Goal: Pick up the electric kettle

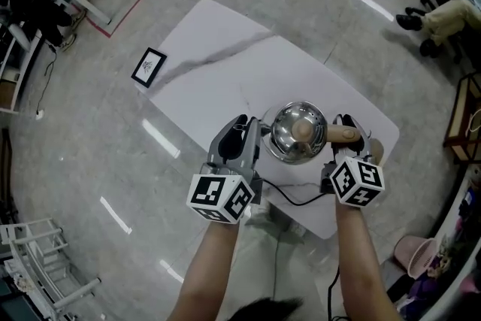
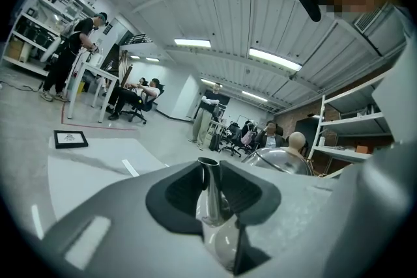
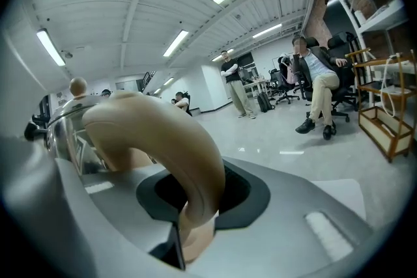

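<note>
While I hold both tools close in front of me, the grasping part of the job looks done. My left gripper has its jaws drawn in to a narrow gap on the kettle's steel spout, with a pad pressing on each side. My right gripper is clamped partway shut round the tan handle. Between them hangs the electric kettle, lid up and level, over the near corner of the white table. I judge it clear of the tabletop, though no view shows its base. A black cable runs beneath it. What is left is lifting it steadily away.
</note>
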